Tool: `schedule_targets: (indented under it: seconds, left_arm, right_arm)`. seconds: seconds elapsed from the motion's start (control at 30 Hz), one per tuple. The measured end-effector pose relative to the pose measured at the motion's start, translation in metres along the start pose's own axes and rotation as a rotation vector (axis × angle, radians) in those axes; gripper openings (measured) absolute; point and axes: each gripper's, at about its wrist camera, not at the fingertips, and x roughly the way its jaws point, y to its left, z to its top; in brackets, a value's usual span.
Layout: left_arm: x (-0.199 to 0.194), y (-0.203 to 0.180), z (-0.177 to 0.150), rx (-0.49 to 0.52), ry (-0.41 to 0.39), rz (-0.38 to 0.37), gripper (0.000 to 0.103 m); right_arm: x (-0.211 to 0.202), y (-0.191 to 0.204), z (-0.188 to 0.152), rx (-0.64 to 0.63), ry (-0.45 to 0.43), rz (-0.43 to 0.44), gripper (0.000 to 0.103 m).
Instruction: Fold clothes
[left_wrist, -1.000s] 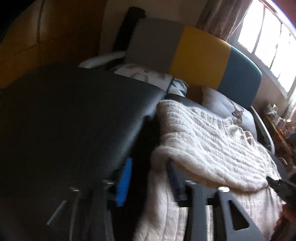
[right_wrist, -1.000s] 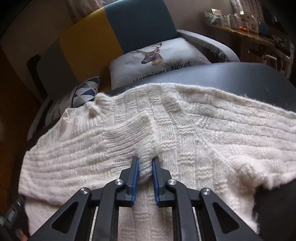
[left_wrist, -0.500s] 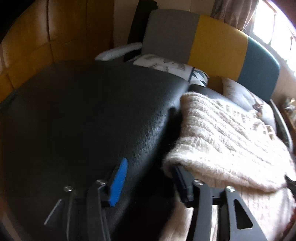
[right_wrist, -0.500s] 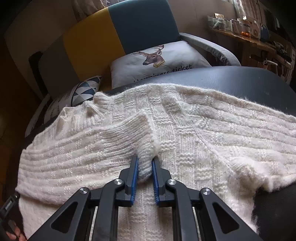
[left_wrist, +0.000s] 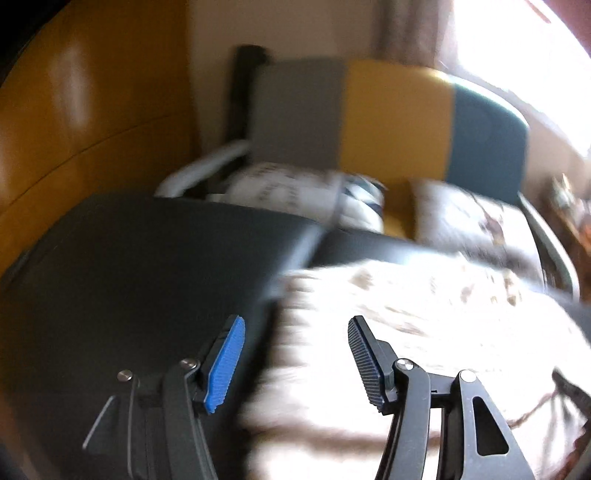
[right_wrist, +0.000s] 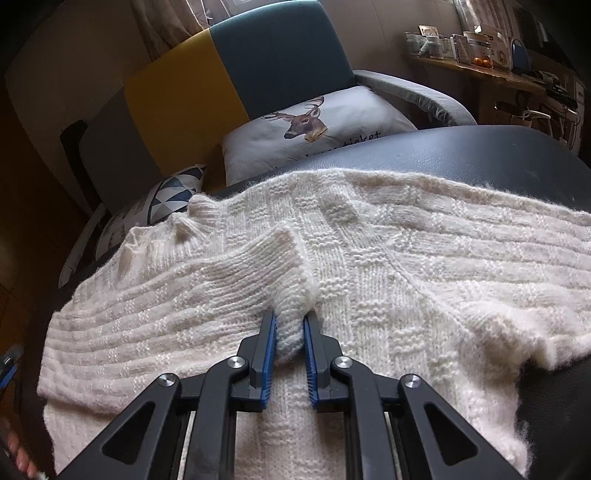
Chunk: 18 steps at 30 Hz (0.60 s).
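A cream knitted sweater (right_wrist: 388, 280) lies spread on a black padded table (right_wrist: 480, 155). Its left sleeve is folded across the body, with the ribbed cuff (right_wrist: 284, 273) near the middle. My right gripper (right_wrist: 290, 328) is shut on that cuff, just above the sweater body. In the blurred left wrist view the sweater (left_wrist: 424, 321) fills the lower right. My left gripper (left_wrist: 295, 354) is open and empty above the sweater's left edge, where it meets the black table (left_wrist: 129, 277).
A grey, yellow and teal sofa (right_wrist: 207, 81) stands behind the table with a deer-print cushion (right_wrist: 314, 125) and a triangle-pattern cushion (right_wrist: 173, 192). A cluttered wooden shelf (right_wrist: 480, 55) is at the far right. A wooden wall (left_wrist: 74, 110) is on the left.
My left gripper has let go of the sweater's folded edge, opened wide and pulled up and back; its view is blurred. My right gripper stays shut on the cuff, barely moved.
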Motion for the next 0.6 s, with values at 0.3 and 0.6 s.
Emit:
schedule_targets:
  seconds: [0.3,0.6]
  left_arm:
    - [0.052,0.027,-0.020,-0.119,0.122,0.071,0.100]
    - [0.055,0.031,-0.022,-0.151,0.121,0.057,0.101]
  right_arm:
    - [0.000,0.006,-0.003,-0.030,-0.017,-0.033,0.012]
    - [-0.055,0.038,0.008,-0.128,-0.143,-0.062,0.025]
